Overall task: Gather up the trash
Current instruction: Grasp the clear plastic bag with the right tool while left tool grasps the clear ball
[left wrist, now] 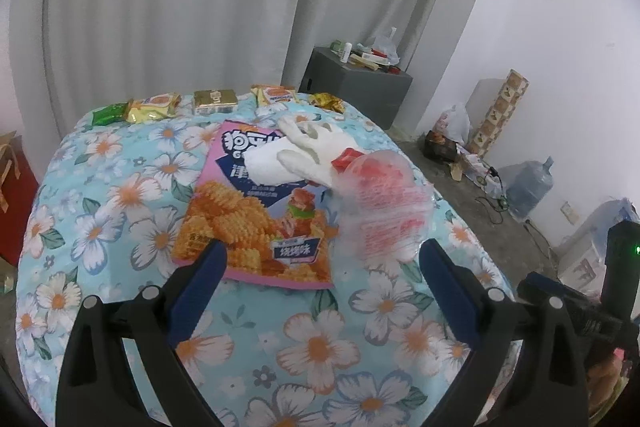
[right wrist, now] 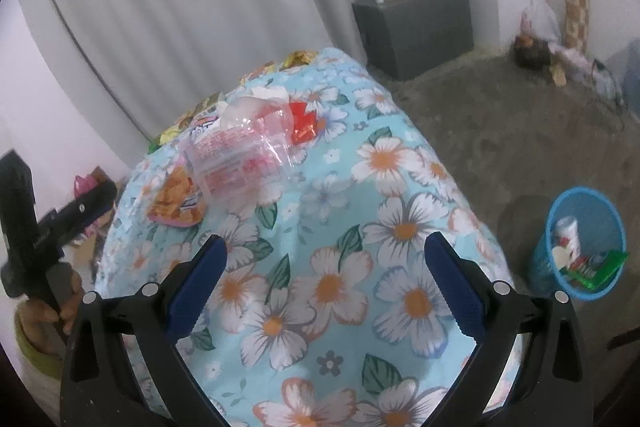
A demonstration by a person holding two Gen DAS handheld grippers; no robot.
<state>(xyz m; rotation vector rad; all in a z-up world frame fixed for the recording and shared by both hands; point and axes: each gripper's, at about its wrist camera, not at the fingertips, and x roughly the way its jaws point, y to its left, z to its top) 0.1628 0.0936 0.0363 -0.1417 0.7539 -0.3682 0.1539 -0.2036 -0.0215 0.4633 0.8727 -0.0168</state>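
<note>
Both pairs of jaws are spread wide and nothing is held. Just ahead of the left gripper [left wrist: 322, 281], between its fingers, a snack bag [left wrist: 256, 211] is laid flat mid-table, its long axis running away toward the far edge, top pointing there. A clear plastic wrapper [left wrist: 386, 203] touches its right side. The right gripper [right wrist: 324, 283] is judged farther off; a blue bin [right wrist: 582, 243] stands on the floor beyond the table's right edge.

Soft, even indoor light; slight blur, fisheye bending and dark corners.
</note>
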